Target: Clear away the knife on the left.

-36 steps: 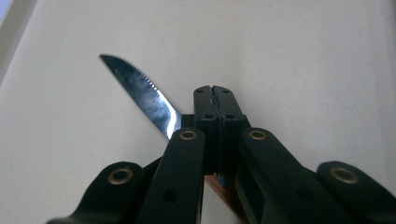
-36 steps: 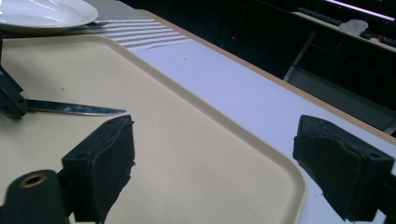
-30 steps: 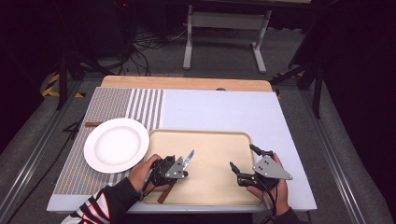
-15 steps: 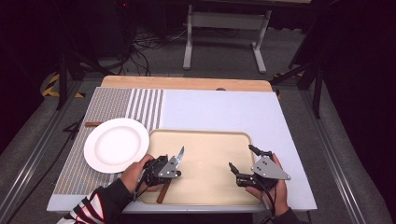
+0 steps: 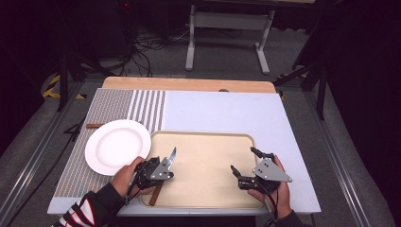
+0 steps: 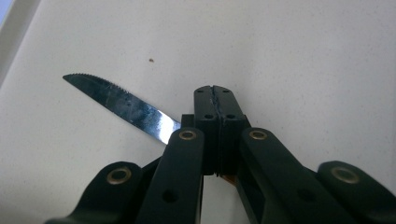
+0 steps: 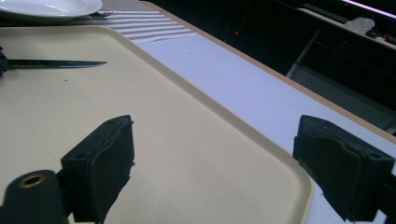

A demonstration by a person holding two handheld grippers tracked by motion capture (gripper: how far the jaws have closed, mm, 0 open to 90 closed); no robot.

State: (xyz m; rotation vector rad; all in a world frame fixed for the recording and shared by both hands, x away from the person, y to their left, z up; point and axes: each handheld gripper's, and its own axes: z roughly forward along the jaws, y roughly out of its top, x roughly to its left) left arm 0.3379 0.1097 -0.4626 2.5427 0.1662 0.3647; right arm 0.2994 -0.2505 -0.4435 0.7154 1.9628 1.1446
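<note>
Since half a second ago, our left gripper (image 5: 163,166) has drawn slightly toward the near left corner of the flat beige plastic tray (image 5: 208,189), its serrated steel knife with a brown wooden handle (image 5: 170,156) now pointing more steeply away from us.

Item, knife: clamped across our left gripper's closed jaws; in the left gripper view the blade (image 6: 119,103) juts left of the jaw tips, above the tray's smooth, speckled surface. Handle end shows at the tray's near edge in the high view.

Item, right gripper (image 5: 245,163): jaws spread wide, holding nothing, over the tray's right side, well apart from the knife.

Item, round white glazed plate (image 5: 113,145): on the grey striped woven placemat (image 5: 118,106), just left of the tray, near our left hand (image 5: 125,175).

Item, pale blue tabletop (image 5: 222,111): bare beyond the tray.
</note>
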